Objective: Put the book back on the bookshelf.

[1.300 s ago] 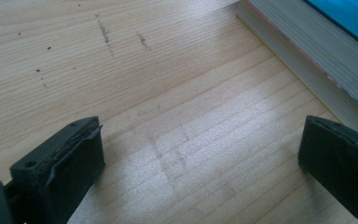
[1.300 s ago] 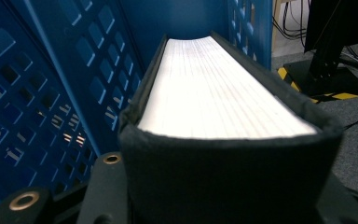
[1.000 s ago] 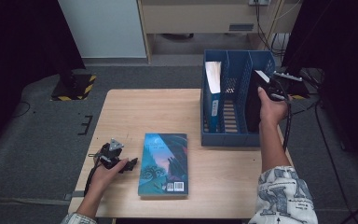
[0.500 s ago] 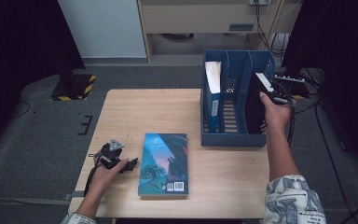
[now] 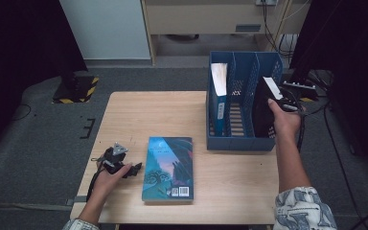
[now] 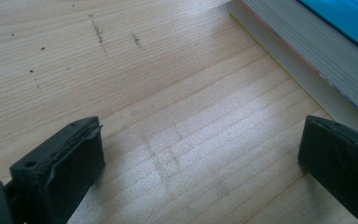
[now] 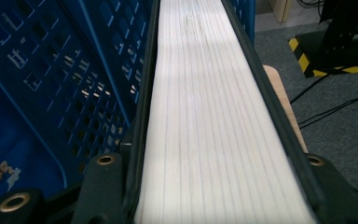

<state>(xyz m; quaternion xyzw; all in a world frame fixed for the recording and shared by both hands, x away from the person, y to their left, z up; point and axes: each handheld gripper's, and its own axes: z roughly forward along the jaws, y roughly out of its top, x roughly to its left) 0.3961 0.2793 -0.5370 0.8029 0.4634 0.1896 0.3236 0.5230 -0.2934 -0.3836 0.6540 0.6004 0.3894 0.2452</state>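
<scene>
Wooden table (image 5: 172, 115), dark room. At 7 o'clock, the left gripper (image 5: 124, 168) rests with jaws wide beside a teal book (image 5: 168, 167). At 2 o'clock, the right gripper's (image 5: 281, 98) jaws have just been easing around a black book (image 5: 262, 108) now standing in the blue rack (image 5: 239, 141): release seems underway.

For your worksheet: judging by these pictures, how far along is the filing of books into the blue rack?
Done: one book stands in the blue rack. In hand: the right gripper, jaws just opening a little, has a black book between them at the rack's right slot. Left: the teal book lies flat beside the open left gripper.
</scene>
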